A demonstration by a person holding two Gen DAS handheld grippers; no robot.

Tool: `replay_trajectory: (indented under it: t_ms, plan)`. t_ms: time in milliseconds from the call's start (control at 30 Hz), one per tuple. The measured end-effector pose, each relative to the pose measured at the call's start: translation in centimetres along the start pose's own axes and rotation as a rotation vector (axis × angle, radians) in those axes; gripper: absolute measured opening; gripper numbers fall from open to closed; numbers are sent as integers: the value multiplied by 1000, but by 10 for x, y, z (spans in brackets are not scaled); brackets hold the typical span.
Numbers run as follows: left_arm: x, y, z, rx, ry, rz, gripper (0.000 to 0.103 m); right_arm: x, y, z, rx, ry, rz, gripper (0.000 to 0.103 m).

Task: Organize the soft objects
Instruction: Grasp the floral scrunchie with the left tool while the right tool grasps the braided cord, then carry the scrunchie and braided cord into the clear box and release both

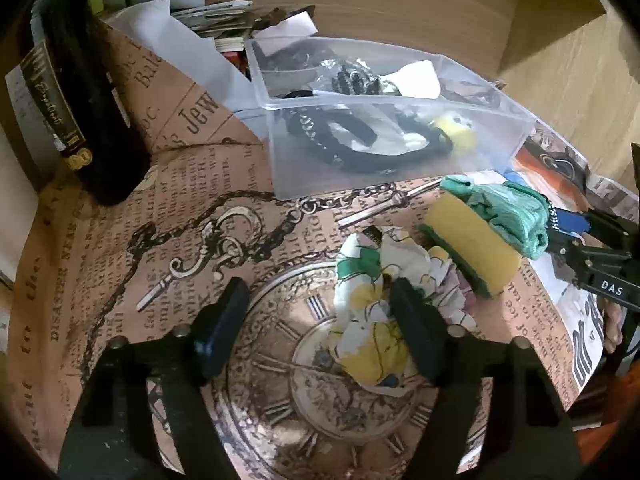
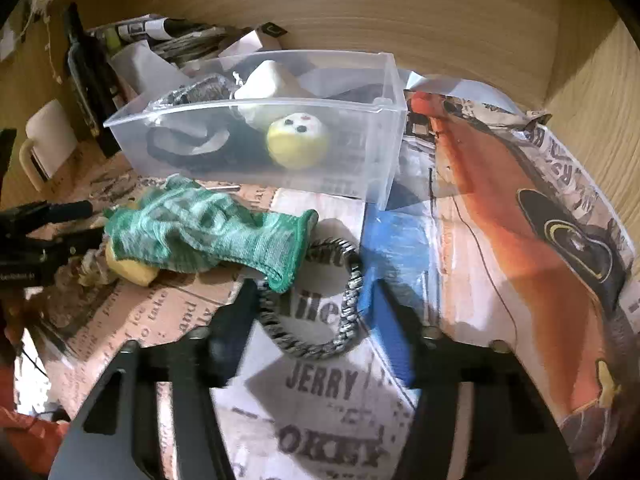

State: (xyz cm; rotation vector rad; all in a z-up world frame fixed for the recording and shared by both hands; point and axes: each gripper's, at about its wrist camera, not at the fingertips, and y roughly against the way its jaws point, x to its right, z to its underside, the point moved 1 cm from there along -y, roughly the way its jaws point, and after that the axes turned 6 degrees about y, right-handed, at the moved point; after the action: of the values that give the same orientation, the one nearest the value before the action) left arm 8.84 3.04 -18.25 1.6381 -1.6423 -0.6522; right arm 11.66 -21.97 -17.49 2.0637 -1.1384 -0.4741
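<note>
A crumpled floral cloth (image 1: 376,312) lies on the printed paper, partly between my left gripper's (image 1: 320,320) open fingers and touching the right finger (image 1: 416,332). Beside it lie a yellow-green sponge (image 1: 468,244) and a green knitted glove (image 1: 508,212); the glove (image 2: 208,232) drapes over the sponge (image 2: 128,268) in the right wrist view. A grey braided bracelet (image 2: 316,312) lies between my right gripper's (image 2: 316,300) open fingers. A clear plastic bin (image 1: 400,148), (image 2: 260,144) behind holds a yellow plush ball (image 2: 296,140), black straps and a white item.
A dark bottle (image 1: 80,100) stands at the left. Papers are piled at the back (image 1: 180,20). A cream mug (image 2: 44,140) stands left of the bin. Wooden walls close the back and right. The right gripper's body (image 1: 600,260) shows at the right edge.
</note>
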Motion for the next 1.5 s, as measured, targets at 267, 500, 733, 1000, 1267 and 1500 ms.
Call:
replay_trajectory:
  t_ms: [267, 500, 733, 1000, 1267, 1500]
  plan:
    - [7, 1, 0, 10, -26, 37, 19, 21, 4, 4, 20, -80, 8, 13]
    - [8, 13, -2, 57, -28, 21, 9, 32, 22, 4, 78, -106, 85, 11]
    - [11, 48, -19, 170, -47, 11, 8, 36, 50, -12, 173, -85, 112, 11]
    - [22, 79, -46, 295, -64, 17, 8, 20, 67, -44, 303, -24, 64, 11]
    - [26, 81, -81, 363, -62, 28, 8, -2, 65, -76, 385, 44, 15, 11]
    - [35, 60, -106, 348, -66, 41, 8, -9, 40, -103, 351, 111, 0, 11]
